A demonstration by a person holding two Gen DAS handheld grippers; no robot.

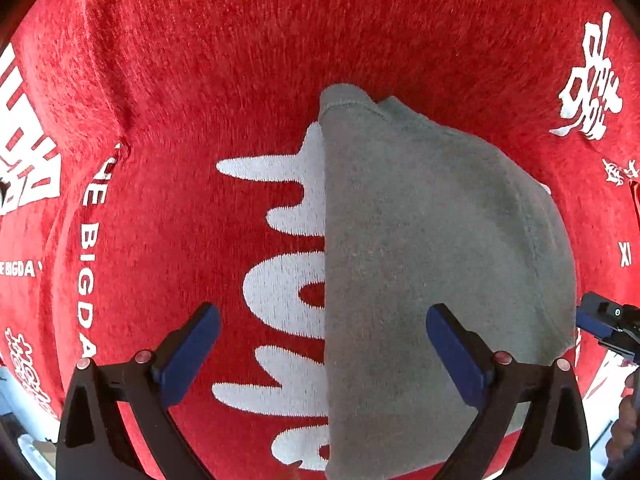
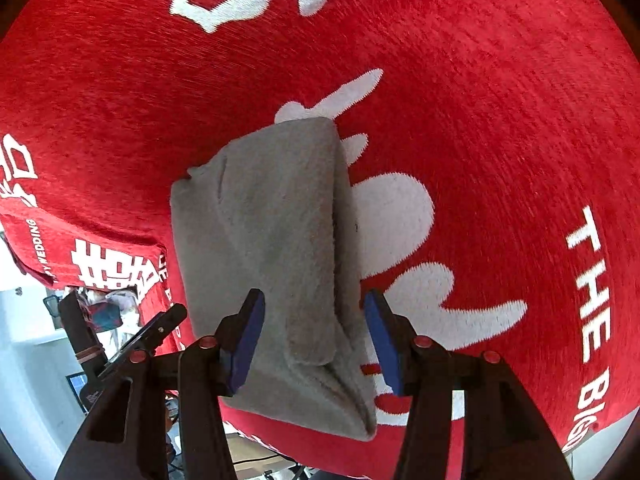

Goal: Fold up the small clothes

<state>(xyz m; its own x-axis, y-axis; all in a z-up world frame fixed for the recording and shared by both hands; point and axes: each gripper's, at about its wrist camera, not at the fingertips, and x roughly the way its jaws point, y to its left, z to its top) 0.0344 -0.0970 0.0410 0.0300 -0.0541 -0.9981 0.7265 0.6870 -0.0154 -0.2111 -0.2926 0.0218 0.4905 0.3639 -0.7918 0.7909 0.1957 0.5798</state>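
A small grey garment [image 1: 432,248] lies folded on a red cloth with white lettering [image 1: 200,80]. My left gripper [image 1: 323,312] points straight down over the garment's straight left edge, jaws wide open, one finger over the red cloth and one over the grey fabric. In the right wrist view the same grey garment [image 2: 272,232] runs lengthwise between the blue pads of my right gripper [image 2: 314,296]. Those jaws stand open, astride its near end, and the pads do not press on it. The right gripper [image 1: 608,320] also shows at the left wrist view's right edge.
The red cloth [image 2: 480,80] covers the whole table and hangs over its edge at lower left in the right wrist view. The left gripper's black frame [image 2: 152,332] shows there, with room clutter beyond. A hand [image 1: 624,420] is at the lower right.
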